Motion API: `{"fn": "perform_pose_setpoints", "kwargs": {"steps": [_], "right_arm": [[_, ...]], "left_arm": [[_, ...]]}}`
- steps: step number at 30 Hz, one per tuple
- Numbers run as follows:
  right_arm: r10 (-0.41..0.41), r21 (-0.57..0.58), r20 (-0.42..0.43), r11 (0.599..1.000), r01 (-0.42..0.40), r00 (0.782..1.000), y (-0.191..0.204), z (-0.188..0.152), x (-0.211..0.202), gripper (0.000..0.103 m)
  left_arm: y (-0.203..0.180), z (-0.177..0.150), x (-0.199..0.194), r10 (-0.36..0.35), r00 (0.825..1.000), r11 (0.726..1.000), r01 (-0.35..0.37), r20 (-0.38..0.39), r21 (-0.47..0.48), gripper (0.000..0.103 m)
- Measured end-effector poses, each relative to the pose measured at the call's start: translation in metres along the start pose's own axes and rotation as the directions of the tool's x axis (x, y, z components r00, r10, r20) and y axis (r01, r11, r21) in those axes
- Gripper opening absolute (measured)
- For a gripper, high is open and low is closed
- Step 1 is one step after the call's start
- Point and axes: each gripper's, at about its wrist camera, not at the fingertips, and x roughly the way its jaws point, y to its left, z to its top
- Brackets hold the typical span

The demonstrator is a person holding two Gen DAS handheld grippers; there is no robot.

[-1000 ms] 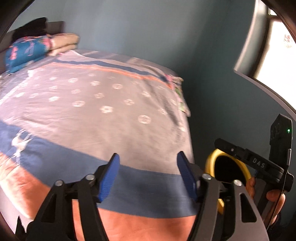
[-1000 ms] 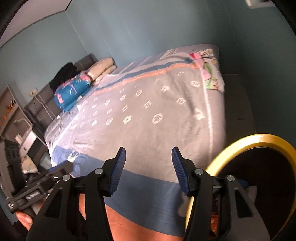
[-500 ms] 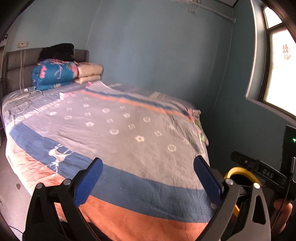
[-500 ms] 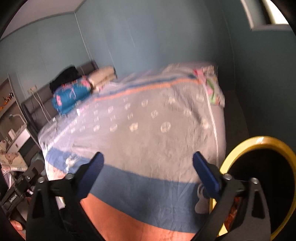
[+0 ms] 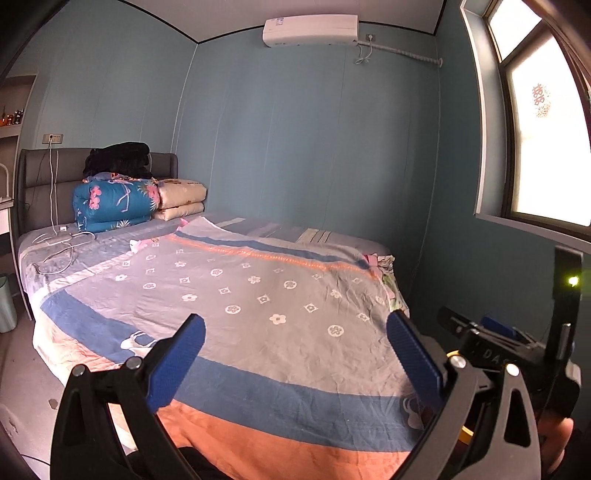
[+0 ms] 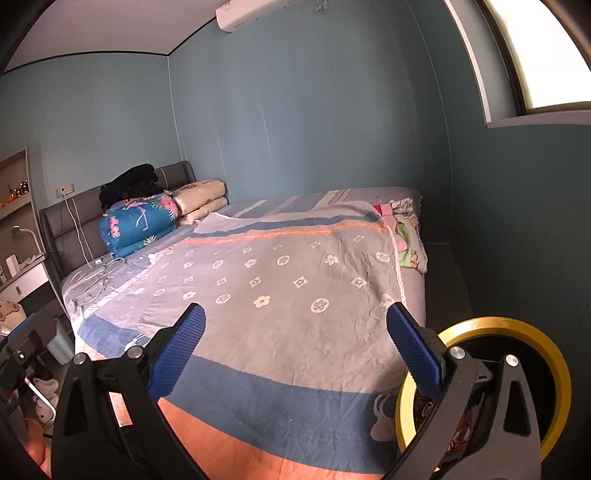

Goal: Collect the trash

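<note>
Both handheld grippers stand spread wide with nothing between their blue pads. The left gripper [image 5: 295, 350] points over the foot of a bed [image 5: 229, 295]; to its right, the right gripper's body shows the letters "DAS". The right gripper [image 6: 295, 339] hovers above the same patterned blanket. Just right of its right finger sits a yellow-rimmed trash bin [image 6: 517, 332], something colourful inside. A white air conditioner [image 5: 310, 29] hangs high ahead.

Wrinkled matt cloth bedspread [image 5: 258, 314]; glossy yellow plastic bin rim [image 6: 554, 354]; padded grey headboard [image 5: 40, 184].
</note>
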Motion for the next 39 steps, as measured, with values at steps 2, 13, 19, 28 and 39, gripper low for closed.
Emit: {"fn": "perform_pose_setpoints", "kwargs": {"steps": [2,13,19,28,39], "right_arm": [[-0.005,0.002,0.003,1.000,0.005,1.000,-0.001,0.000,-0.002,0.095],[-0.049,-0.012,-0.008,0.999,0.049,0.999,-0.001,-0.010,-0.009,0.095],[-0.060,-0.010,-0.019,0.998,0.060,0.998,-0.003,-0.012,-0.005,0.095],[-0.065,-0.019,-0.029,0.998,0.065,0.997,-0.003,-0.014,-0.003,0.095],[-0.069,-0.015,-0.041,0.998,0.068,0.997,-0.008,-0.016,0.001,0.095]], "left_arm": [[0.000,-0.001,-0.002,-0.003,1.000,1.000,0.003,0.000,-0.009,0.095],[0.002,-0.007,0.000,-0.014,1.000,0.999,0.013,-0.025,-0.031,0.095],[0.004,-0.009,-0.001,-0.019,0.999,0.999,0.018,-0.029,-0.046,0.095],[0.008,-0.011,0.001,-0.019,0.999,0.998,0.016,-0.041,-0.061,0.095],[0.009,-0.012,0.002,-0.025,0.999,0.998,0.022,-0.047,-0.064,0.095]]}}
